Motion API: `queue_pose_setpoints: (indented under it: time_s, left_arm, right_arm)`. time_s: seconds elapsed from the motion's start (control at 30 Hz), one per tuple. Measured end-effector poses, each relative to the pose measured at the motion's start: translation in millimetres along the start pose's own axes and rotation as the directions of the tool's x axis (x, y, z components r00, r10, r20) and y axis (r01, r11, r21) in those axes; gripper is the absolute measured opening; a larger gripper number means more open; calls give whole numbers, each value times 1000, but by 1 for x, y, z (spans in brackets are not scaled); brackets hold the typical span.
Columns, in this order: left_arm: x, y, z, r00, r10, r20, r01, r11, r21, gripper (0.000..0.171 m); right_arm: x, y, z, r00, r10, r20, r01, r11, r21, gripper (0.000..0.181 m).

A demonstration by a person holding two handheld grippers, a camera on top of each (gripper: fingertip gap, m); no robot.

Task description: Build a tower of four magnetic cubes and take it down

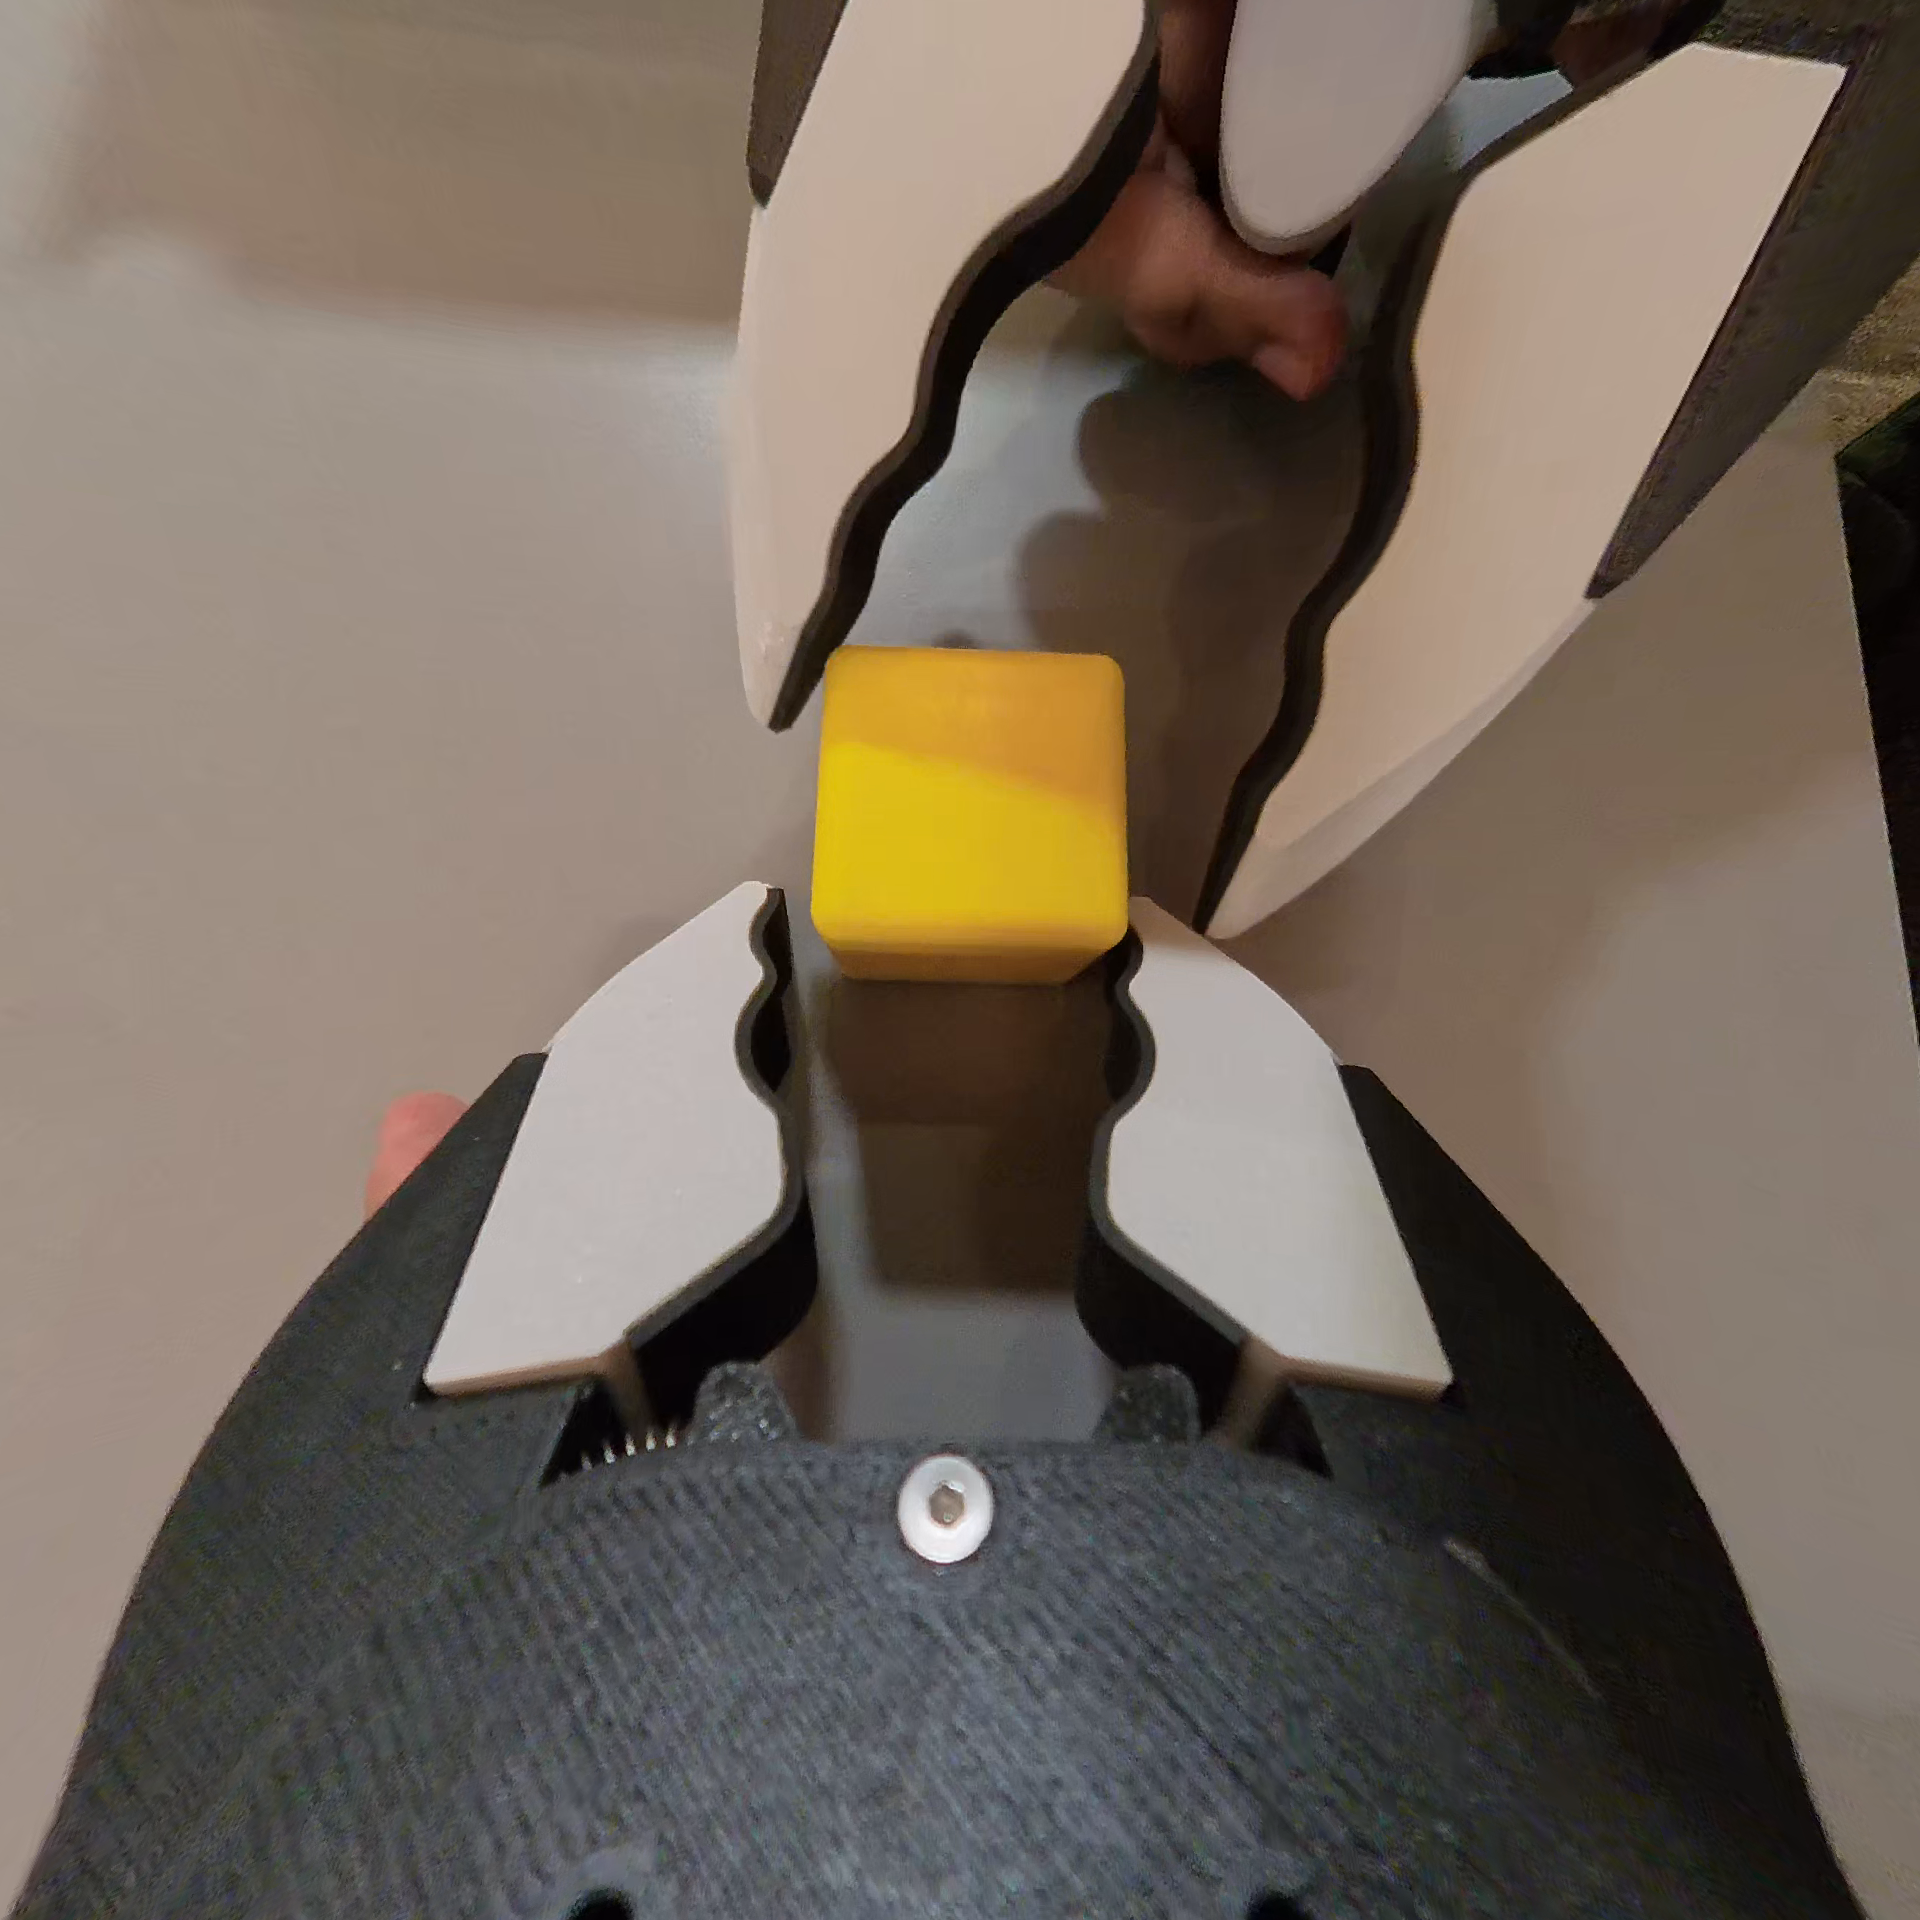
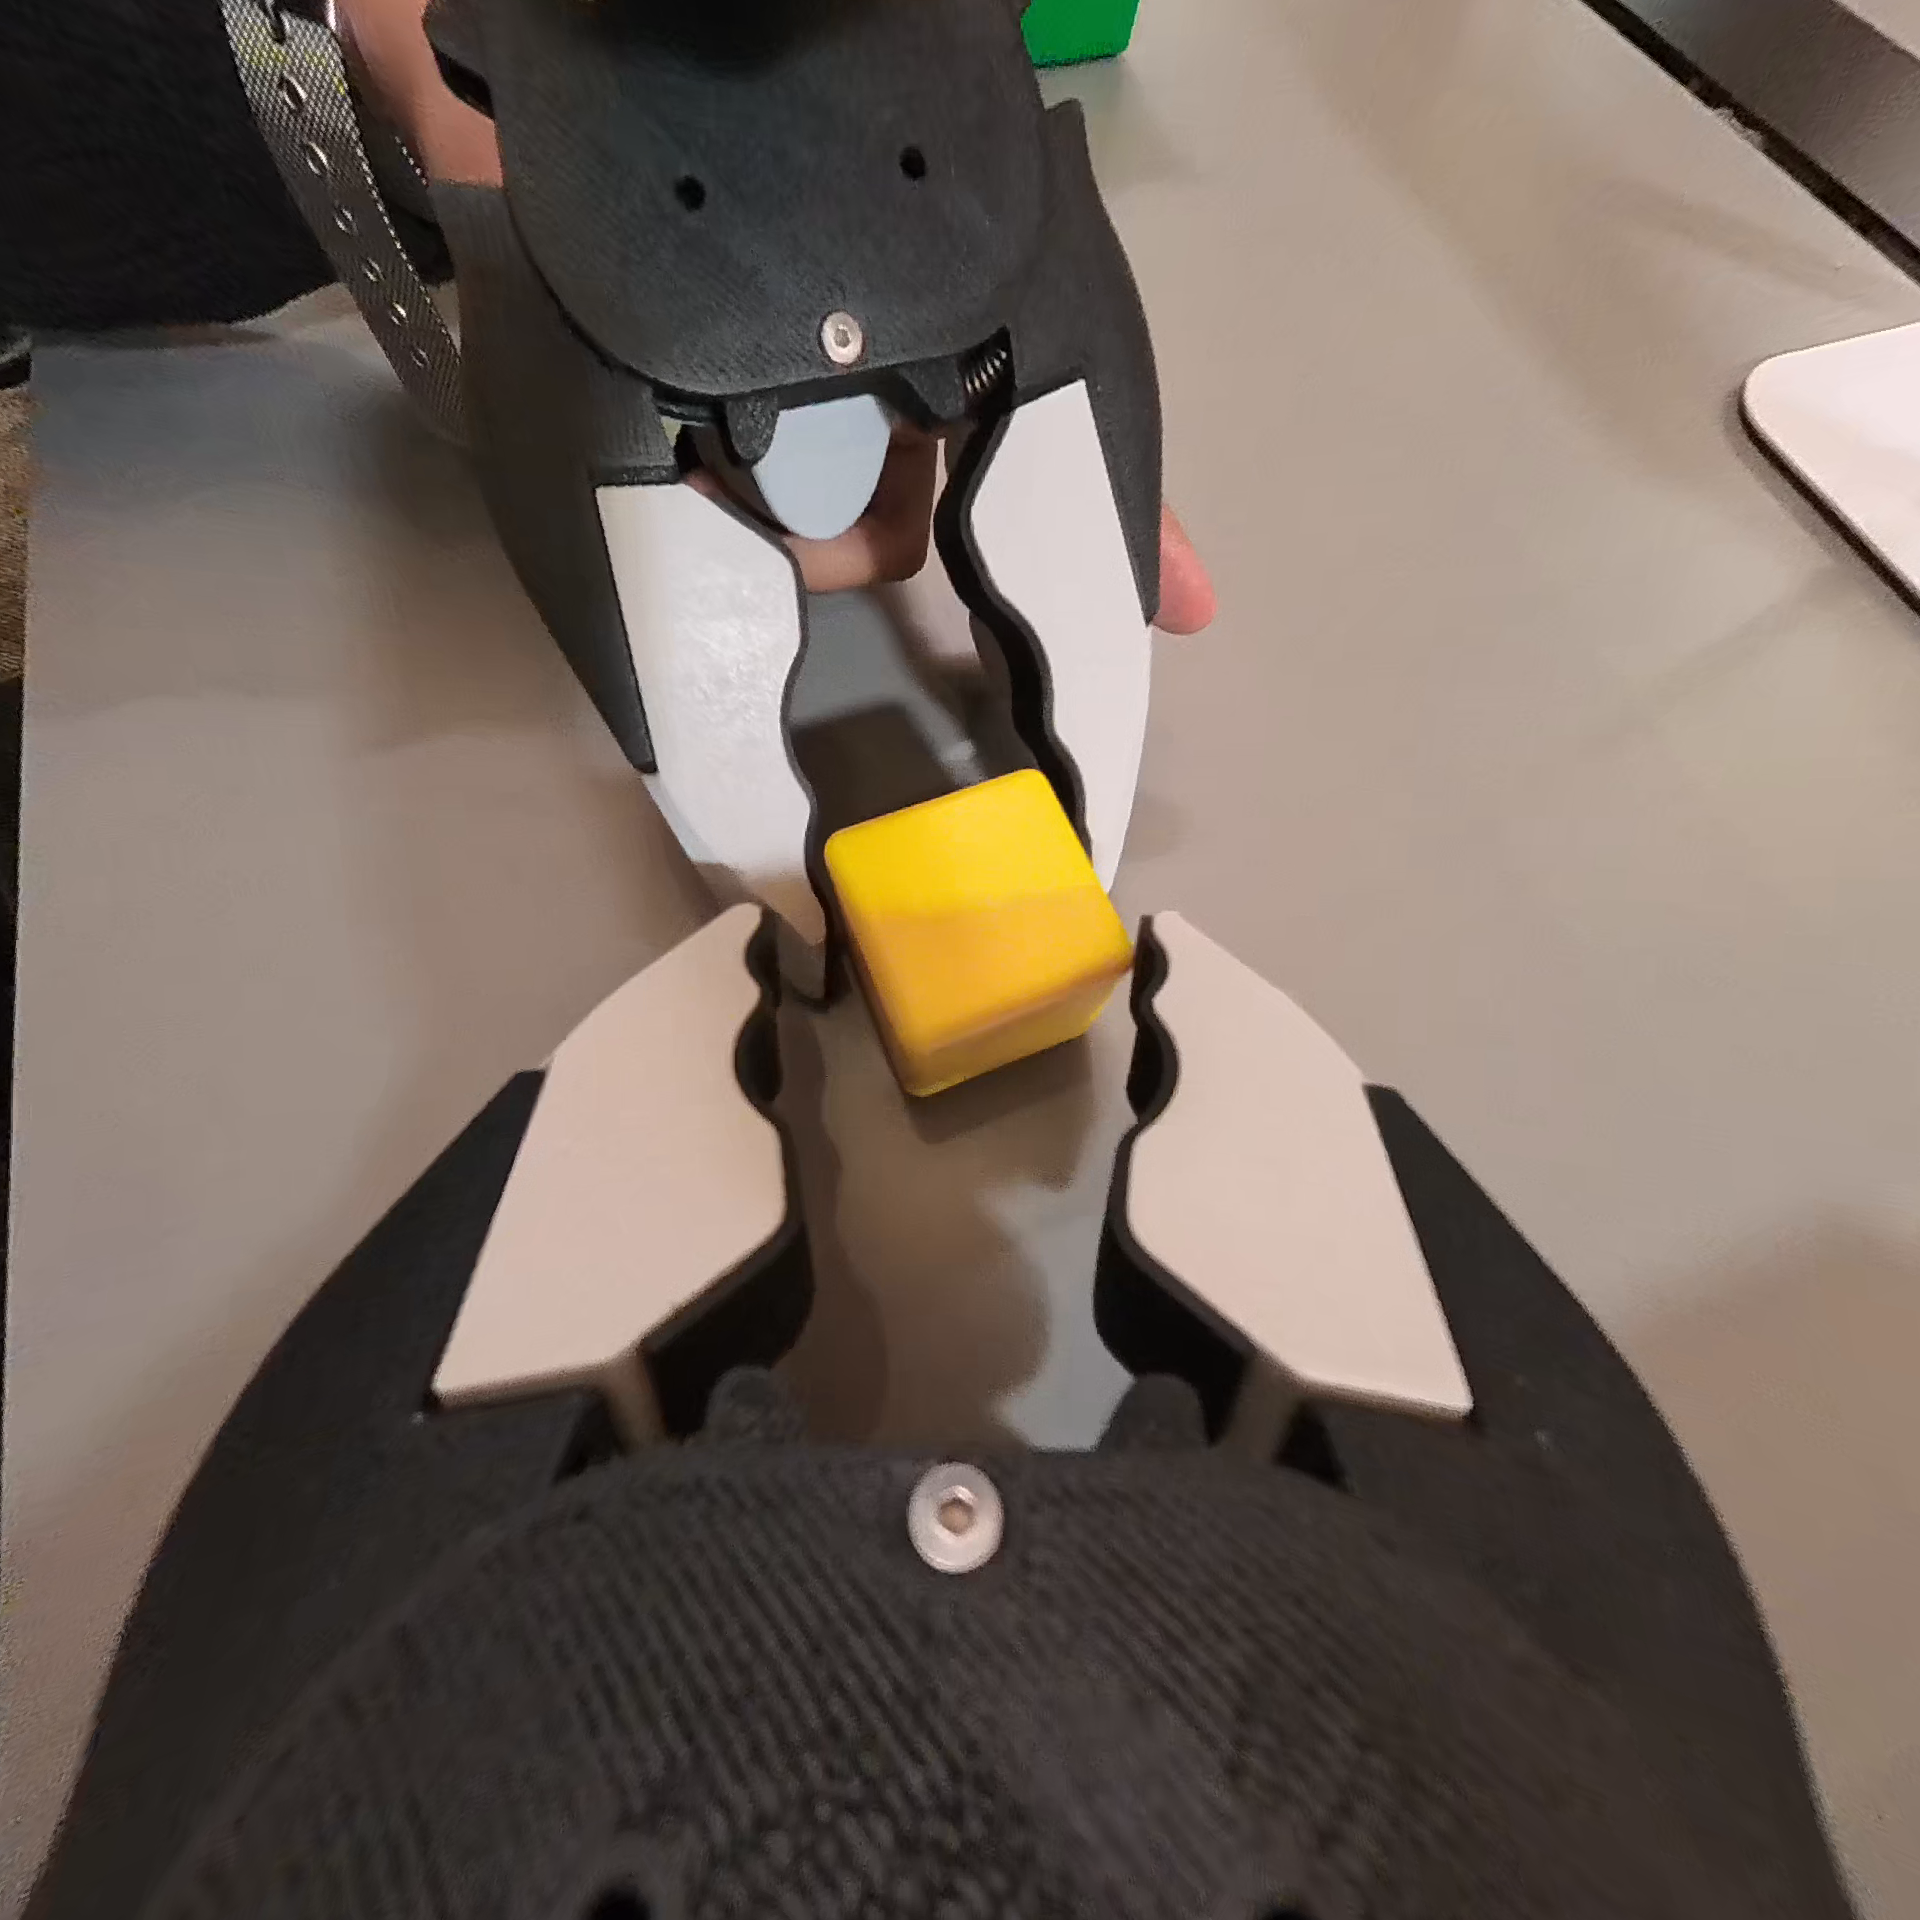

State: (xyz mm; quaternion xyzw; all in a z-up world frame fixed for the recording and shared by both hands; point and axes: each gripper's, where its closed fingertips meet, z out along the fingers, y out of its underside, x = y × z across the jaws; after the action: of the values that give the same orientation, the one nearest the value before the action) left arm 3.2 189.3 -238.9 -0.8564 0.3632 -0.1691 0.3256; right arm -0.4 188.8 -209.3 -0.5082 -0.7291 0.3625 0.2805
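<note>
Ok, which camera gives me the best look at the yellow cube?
The right wrist view. There the yellow cube shows three faces, tilted, pinched between the tips of the left claw. The left wrist view shows mostly one broad face at its own tips, so the tilt is hard to judge.

Green block (image 2: pixel 1081 29) beyond yellow cube (image 2: pixel 971 925): cut by top edge, mostly hidden behind left gripper (image 2: pixel 956 894) body, shape unclear. White flat thing (image 2: pixel 1849 436) right of cube: cut by right edge, kind unclear. Cube's underside and far faces hidden. Cannot tell if left gripper's tips press cube or just flank it. Hand (image 1: pixel 1226 301) beyond cube, behind right gripper (image 1: pixel 997 821): mostly hidden, blurred. Dark patch (image 1: pixel 1881 488) at right edge: unreadable.
</note>
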Motion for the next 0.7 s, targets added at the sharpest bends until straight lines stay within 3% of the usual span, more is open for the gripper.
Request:
queue_pose_setpoints:
  time_s: [0.13,0.7]
  left_arm:
    - [1,0,0,1000,3,-3,-3,1000,0,60]
    - [1,0,0,1000,7,-1,-7,1000,-1,60]
  right_arm:
    - [2,3,-3,999,-43,-19,43,999,-6,49]
    - [6,-15,-25,1000,-8,-10,9,997,81,47]
